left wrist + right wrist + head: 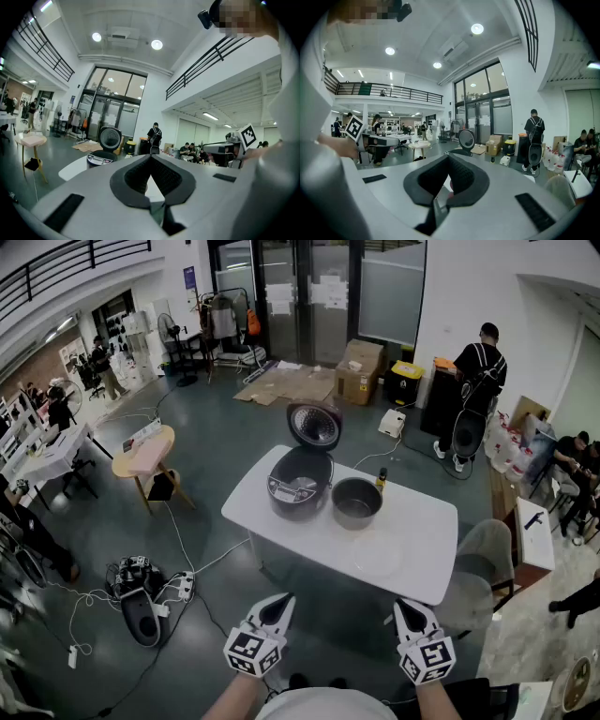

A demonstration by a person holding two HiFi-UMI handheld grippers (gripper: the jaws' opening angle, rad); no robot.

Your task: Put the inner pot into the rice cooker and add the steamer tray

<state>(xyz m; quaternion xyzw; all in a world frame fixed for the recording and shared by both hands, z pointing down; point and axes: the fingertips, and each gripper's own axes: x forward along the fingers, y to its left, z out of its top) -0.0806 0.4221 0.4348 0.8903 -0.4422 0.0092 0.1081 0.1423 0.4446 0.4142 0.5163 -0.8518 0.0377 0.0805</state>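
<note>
White tabletop dead ahead, and we're standing back from the table [427, 559] with a stretch of grey floor between us and its near edge. Both tools hang low in front of us, well short of that edge: the left gripper [280, 603] has its jaws pressed together with nothing between them, and the right gripper [406, 608] is the same, tips meeting on empty air. On the table the rice cooker [298, 487] sits toward the far left corner, close to the left edge, its lid [314, 426] standing up and open behind it. The inner pot [357, 502] stands upright on the tabletop just beside the cooker, on its right, mouth up, not in the cooker. A small bottle [382, 479] stands behind the pot near the far edge. Nearer to us, between pot and near edge, we catch a pale round shape [377, 555] lying flat, too faint to name. That front half of the table gives the most room. A grey chair [486, 563] crowds the right end, and cables [178, 549] trail over the floor on the left toward a dark device [141, 606]
</note>
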